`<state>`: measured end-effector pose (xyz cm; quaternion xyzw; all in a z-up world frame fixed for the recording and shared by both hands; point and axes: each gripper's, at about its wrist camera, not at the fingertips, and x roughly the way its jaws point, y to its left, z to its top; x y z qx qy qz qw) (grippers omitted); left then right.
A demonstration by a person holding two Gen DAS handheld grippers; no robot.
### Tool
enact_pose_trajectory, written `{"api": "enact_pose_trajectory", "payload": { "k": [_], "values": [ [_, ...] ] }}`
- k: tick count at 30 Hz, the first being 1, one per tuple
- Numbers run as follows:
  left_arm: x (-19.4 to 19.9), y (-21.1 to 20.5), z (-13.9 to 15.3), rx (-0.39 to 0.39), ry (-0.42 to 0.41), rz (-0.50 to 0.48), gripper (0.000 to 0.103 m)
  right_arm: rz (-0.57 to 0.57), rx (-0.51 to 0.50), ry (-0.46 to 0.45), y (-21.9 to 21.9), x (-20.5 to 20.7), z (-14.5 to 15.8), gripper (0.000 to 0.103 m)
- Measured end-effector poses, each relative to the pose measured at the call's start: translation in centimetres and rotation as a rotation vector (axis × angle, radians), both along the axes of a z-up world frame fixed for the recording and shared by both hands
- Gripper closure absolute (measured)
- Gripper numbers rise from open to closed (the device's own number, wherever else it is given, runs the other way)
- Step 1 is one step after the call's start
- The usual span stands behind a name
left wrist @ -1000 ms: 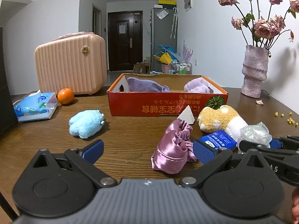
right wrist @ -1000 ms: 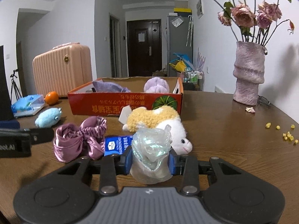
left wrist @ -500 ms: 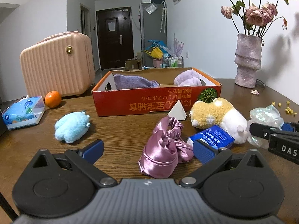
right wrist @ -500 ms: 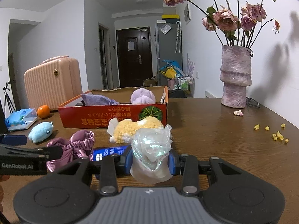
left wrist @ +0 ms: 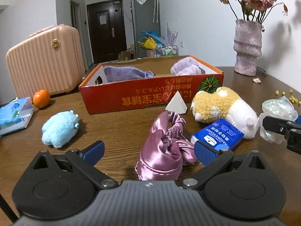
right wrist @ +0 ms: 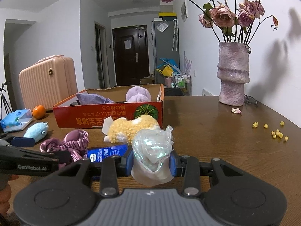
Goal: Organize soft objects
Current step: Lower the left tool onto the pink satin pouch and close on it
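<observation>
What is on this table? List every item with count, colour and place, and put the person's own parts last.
cardboard box: 1, red-orange, table centre
purple cloths: 2, lilac, inside the box
suitcase: 1, peach, far left
orange: 1, beside the suitcase
tissue pack: 1, light blue, left edge
blue plush: 1, left of centre
satin scrunchie: 1, pink, between the left tool's jaws
handkerchief pack: 1, blue
yellow-white plush: 1, before the box
white pyramid: 1
vase: 1, mauve, with dried roses
iridescent pouch: 1
left tool: open
right tool: shut on the pouch
</observation>
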<state>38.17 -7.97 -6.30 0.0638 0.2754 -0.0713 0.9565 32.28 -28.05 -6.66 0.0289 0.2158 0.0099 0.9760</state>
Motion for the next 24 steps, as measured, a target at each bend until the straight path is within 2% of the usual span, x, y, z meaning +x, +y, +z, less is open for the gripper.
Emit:
{"api": "enact_pose_trajectory", "payload": {
  "k": [5,9,15,17,19,24],
  "values": [
    [0.67,-0.16,-0.46,0.008,0.016,-0.021,0.0,0.001,-0.008,0.011,0.1,0.25,-0.26,0.066],
    [0.81,-0.08,-0.5,-0.003,0.027,-0.034,0.008,0.006,-0.014,0.019,0.26,0.37,-0.48,0.066],
    [0.98,-0.01,-0.74,-0.012,0.049,-0.04,0.034,0.014,-0.017,0.022,0.34,0.32,-0.49,0.066],
    [1.06,0.03,-0.81,-0.019,0.057,-0.043,0.05,0.017,-0.018,0.02,0.46,0.27,-0.49,0.066],
    [1.12,0.07,-0.86,-0.029,0.065,-0.053,0.06,0.02,-0.018,0.019,0.48,0.24,-0.48,0.066],
    [0.79,-0.1,-0.79,-0.027,0.055,-0.061,0.068,0.025,-0.017,0.018,0.48,0.2,-0.44,0.066]
  ]
}}
